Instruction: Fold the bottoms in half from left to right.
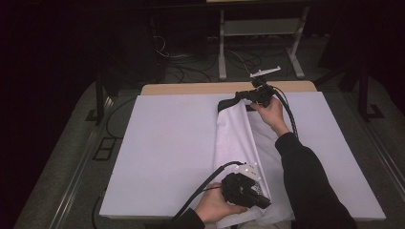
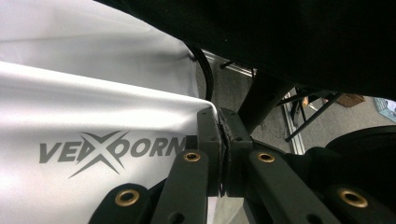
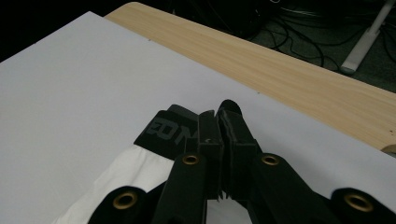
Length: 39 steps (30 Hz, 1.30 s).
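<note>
High view: I see the white garment (image 1: 236, 143) lying lengthwise on the white board (image 1: 162, 152) that covers the wooden table (image 1: 191, 88), right of the board's middle; its black waistband (image 1: 228, 102) sits at the far end, near the strip of bare wood. My right gripper (image 1: 249, 98) meets the garment at that waistband, while my left gripper (image 1: 260, 200) meets its near end, close to the board's front edge. A dark sleeve (image 1: 305, 181) crosses the garment's right side. Left gripper view: I see the jaws pressed together with a fold of white fabric (image 2: 93, 107) pinched between them; grey lettering (image 2: 109, 151) on the fabric lies just left of the jaws. Right gripper view: the right gripper (image 3: 218, 130) has its jaws closed tight on the waistband (image 3: 163, 130), whose black band with dark lettering extends left of the jaws; white cloth (image 3: 126, 182) hangs nearer the camera, and the table's wood (image 3: 280, 70) runs beyond the board.
</note>
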{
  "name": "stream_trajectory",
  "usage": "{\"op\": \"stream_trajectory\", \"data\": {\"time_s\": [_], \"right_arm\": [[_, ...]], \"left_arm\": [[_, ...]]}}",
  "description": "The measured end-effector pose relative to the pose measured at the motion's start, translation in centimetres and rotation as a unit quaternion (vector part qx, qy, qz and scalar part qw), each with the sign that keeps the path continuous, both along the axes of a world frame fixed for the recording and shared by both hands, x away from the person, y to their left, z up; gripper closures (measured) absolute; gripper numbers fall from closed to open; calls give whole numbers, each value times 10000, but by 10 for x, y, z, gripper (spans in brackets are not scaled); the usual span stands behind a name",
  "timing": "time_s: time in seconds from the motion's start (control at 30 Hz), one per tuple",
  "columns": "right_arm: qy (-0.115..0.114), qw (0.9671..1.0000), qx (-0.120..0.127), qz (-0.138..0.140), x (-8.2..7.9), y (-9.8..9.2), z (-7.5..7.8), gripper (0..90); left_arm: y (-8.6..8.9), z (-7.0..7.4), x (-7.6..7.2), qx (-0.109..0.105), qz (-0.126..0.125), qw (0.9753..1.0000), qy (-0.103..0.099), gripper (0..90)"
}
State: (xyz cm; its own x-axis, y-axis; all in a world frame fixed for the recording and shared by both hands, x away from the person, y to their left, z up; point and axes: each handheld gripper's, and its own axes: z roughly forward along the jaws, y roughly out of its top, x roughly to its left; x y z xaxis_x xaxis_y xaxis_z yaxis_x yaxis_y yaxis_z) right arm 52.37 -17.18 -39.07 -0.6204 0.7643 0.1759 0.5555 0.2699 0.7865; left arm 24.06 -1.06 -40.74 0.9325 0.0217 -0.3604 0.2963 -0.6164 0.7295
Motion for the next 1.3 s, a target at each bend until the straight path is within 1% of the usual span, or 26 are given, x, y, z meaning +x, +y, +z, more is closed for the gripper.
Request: {"op": "stream_trajectory", "data": {"time_s": [0.4,0.6,0.7,0.8,0.93,1.17,1.23,1.3], "right_arm": [[-37,10000,11,-23,-3,-29,0,854],[-34,10000,12,-44,-5,-45,-3,854],[-16,10000,58,-73,-6,-52,-6,854],[-26,9999,65,-82,-7,-57,-8,854],[-21,9999,39,-121,-8,-65,-10,854],[-68,9999,13,-119,-10,-74,-9,854],[-75,9999,-20,-110,-9,-76,-10,854],[-58,9999,18,-111,-8,-78,-12,854]], "left_arm": [[-28,-2,0,-127,-41,9999,56,869],[-43,-5,1,-127,-80,9998,92,869],[-50,-6,1,-137,-86,9998,130,869],[-57,-9,2,-117,-127,9997,152,869],[-65,-12,3,-135,-99,9996,205,869],[-78,-20,5,-136,-67,9994,311,870],[-84,-22,5,-106,-55,9994,310,869],[-87,-24,5,-108,-36,9994,315,869]]}}
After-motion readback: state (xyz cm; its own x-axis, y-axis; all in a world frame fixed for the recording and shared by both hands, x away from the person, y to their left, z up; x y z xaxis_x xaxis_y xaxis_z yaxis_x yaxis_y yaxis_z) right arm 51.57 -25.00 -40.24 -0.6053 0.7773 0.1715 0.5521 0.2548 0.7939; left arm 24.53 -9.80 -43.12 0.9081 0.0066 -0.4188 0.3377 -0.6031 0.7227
